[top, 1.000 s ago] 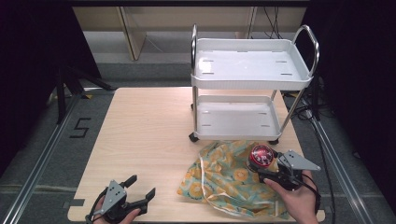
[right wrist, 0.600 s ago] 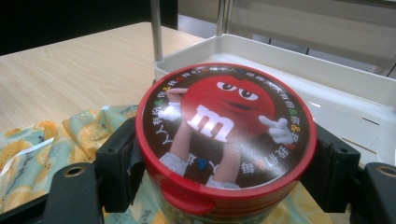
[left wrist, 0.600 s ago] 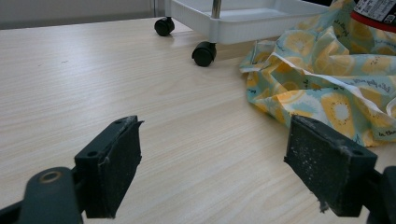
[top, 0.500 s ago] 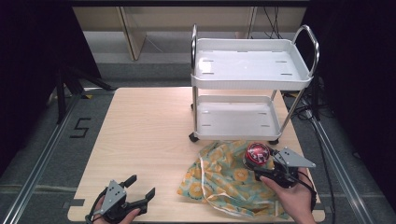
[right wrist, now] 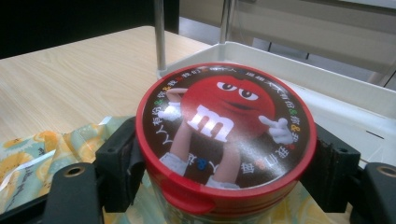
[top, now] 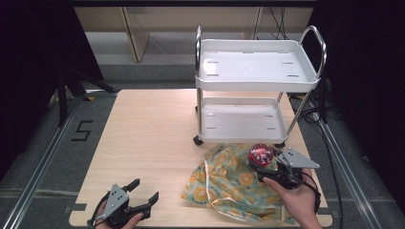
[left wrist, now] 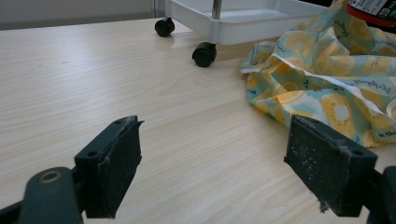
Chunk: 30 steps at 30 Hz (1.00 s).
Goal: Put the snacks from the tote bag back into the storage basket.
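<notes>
The right tongs [right wrist: 224,154] are gripping the candy tub [right wrist: 224,140] over the cloth [top: 229,183] beside the cart [top: 239,119]; the round wall may be slipping. The left tongs [left wrist: 212,172] are gaping idle over the tabletop [top: 143,138].

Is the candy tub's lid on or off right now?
On: the red lid sits flat on the candy tub, right tongs clamped below its rim.

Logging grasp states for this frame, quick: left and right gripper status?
Left gripper: open, holding nothing, low over the table.
Right gripper: closed on the red-lidded candy jar, above the yellow patterned cloth.
</notes>
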Tool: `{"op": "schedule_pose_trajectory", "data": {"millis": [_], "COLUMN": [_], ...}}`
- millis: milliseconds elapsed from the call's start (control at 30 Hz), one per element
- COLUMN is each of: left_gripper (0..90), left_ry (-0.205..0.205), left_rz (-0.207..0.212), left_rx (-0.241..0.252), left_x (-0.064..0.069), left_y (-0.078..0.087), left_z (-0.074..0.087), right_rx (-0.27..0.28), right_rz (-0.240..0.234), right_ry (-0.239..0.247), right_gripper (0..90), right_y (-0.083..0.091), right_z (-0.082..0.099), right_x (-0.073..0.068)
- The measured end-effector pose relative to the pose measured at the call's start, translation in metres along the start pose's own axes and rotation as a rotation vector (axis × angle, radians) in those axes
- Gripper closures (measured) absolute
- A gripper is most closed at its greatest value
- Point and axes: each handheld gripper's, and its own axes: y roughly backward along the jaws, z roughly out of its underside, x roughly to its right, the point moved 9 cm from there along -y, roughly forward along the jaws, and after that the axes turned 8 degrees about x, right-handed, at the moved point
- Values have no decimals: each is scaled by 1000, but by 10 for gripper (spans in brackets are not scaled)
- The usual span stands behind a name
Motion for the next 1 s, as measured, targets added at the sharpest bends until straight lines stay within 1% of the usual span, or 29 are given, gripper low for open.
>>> {"op": "schedule_pose_trajectory", "data": {"millis": [33, 67, 100, 133, 167, 200, 233, 267, 300, 333, 367, 400, 467, 500, 533, 600, 633, 667, 700, 733, 767, 800, 833, 867, 900, 967, 1000], "left_gripper": [176, 175, 176, 176, 176, 176, 175, 176, 176, 175, 176, 176, 176, 176, 175, 175, 176, 176, 176, 175, 176, 176, 176, 176, 176, 176, 175], "left_ry": [0, 1, 0, 1, 0, -1, -1, -1, -3, 0, 1, 2, 1, -4, -4, -3, -2, -2, -3, -3, -3, -3, -2, -5, -5, -4, -4], "left_rz": [4, 5, 4, 5, 4, 4, 6, 5, 5, 4, 4, 4, 4, 8, 8, 6, 6, 6, 6, 8, 8, 8, 8, 3, 3, 3, 3], "left_rx": [4, 6, 5, 6, 5, 5, 3, 5, 3, 7, 7, 8, 8, 9, 10, 9, 10, 10, 9, 10, 10, 10, 10, 5, 5, 6, 6], "left_x": [0, 0, 0, 0, 0, 0, 0, 0, 0, 0, 0, 0, 0, 0, 0, 0, 0, 0, 0, 0, 0, 0, 0, 0, 0, 0, 0], "left_y": [0, 0, 0, 0, 0, 0, 0, 0, 0, 0, 0, 0, 0, 0, 0, 0, 0, 0, 0, 0, 0, 0, 0, 0, 0, 0, 0], "left_z": [0, 0, 0, 0, 0, 0, 0, 0, 0, -1, -1, -1, -1, -1, -1, -1, -1, -1, -1, -1, -1, -1, -1, -1, -1, -1, -1], "right_rx": [7, 1, 8, 12, 7, 15, 12, 15, 8, 11, 16, 10, 9, 7, 15, 9, 7, 17, 11, 25, 20, 19, 19, 26, 26, 23, 11], "right_rz": [-5, 2, -9, -8, -2, 9, -1, -1, -12, -2, -7, -11, -4, -6, -11, -10, -10, -9, -6, -4, -8, -18, -15, -2, 0, 0, -6], "right_ry": [21, -3, 10, 16, 13, -1, 4, 22, 4, 3, 19, 8, 13, 4, 12, 16, 11, 5, -1, 38, 18, 24, 28, 21, 7, 9, 12], "right_gripper": [265, 265, 265, 265, 265, 265, 264, 265, 265, 265, 265, 265, 265, 265, 265, 265, 265, 265, 265, 265, 265, 265, 265, 265, 265, 265, 264], "right_y": [-1, -1, -2, -3, -2, -3, -3, -4, -4, -5, -6, -7, -6, -7, -9, -9, -9, -10, -10, -11, -11, -12, -12, -12, -12, -13, -12], "right_z": [-1, -1, -2, -3, -3, -4, -5, -6, -6, -6, -7, -7, -8, -8, -10, -10, -11, -11, -12, -14, -14, -14, -15, -16, -16, -16, -15], "right_x": [1, -1, 0, 0, 0, -1, -1, 0, -2, -2, -2, -3, -3, -4, -4, -4, -5, -6, -6, -3, -5, -5, -5, -4, -6, -5, -6]}}
